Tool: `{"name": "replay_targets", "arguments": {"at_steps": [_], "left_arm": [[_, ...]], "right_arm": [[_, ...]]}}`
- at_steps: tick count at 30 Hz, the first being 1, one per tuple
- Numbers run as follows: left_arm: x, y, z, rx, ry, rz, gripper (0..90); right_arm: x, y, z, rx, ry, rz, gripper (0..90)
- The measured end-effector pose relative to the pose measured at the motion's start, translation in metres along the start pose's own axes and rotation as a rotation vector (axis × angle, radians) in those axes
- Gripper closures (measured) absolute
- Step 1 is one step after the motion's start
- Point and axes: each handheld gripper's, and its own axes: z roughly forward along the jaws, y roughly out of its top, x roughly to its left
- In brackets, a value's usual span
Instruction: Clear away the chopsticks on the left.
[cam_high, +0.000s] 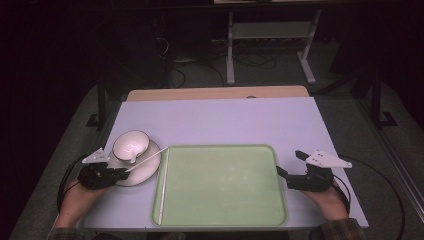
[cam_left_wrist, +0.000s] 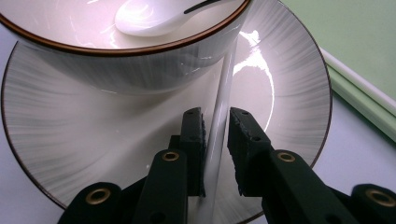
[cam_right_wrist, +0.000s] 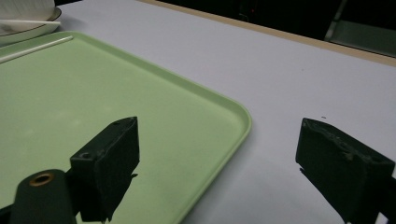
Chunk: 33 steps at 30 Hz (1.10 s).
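Left gripper (cam_left_wrist: 215, 126) closed around a white chopstick (cam_left_wrist: 219, 121) lying across the plate (cam_left_wrist: 70, 140) beside the bowl (cam_left_wrist: 140, 70). Right gripper (cam_right_wrist: 217, 158) spread empty by the green tray (cam_right_wrist: 140, 93). Best lifted straight up, gently, clear of the bowl.

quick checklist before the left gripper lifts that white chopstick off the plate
1. Left gripper astride the thin white chopstick: ok.
2. Pads pressing on the chopstick: cannot tell; the jaws stand close on either side.
3. Chopstick leans on the white brown-rimmed bowl on the round white ribbed plate: not ok, lifting may nudge it.
4. White spoon rests inside the bowl: ok.
5. Pale green plastic tray has bare room; second chopstick lies along its left edge: ok.
6. Right gripper open, apart: ok.
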Motion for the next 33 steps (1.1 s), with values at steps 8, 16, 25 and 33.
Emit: {"name": "replay_targets", "arguments": {"at_steps": [8, 16, 25, 33], "left_arm": [[-0.001, 0.001, 0.001, 0.000, -0.030, 0.007, 81.6], [-0.008, 0.004, 0.001, -0.019, -0.071, 0.020, 83.8], [-0.020, 0.010, -0.003, -0.049, -0.101, 0.044, 84.0], [-0.043, 0.017, -0.003, -0.062, -0.160, 0.079, 84.1]], "right_arm": [[0.000, 0.000, 0.000, -0.001, -0.002, 0.003, 12.8], [0.000, 0.000, -0.001, -0.003, -0.002, 0.001, 12.8], [0.000, 0.000, -0.002, -0.003, -0.003, 0.002, 12.7], [0.000, 0.000, -0.002, -0.005, -0.004, 0.003, 12.7]]}}
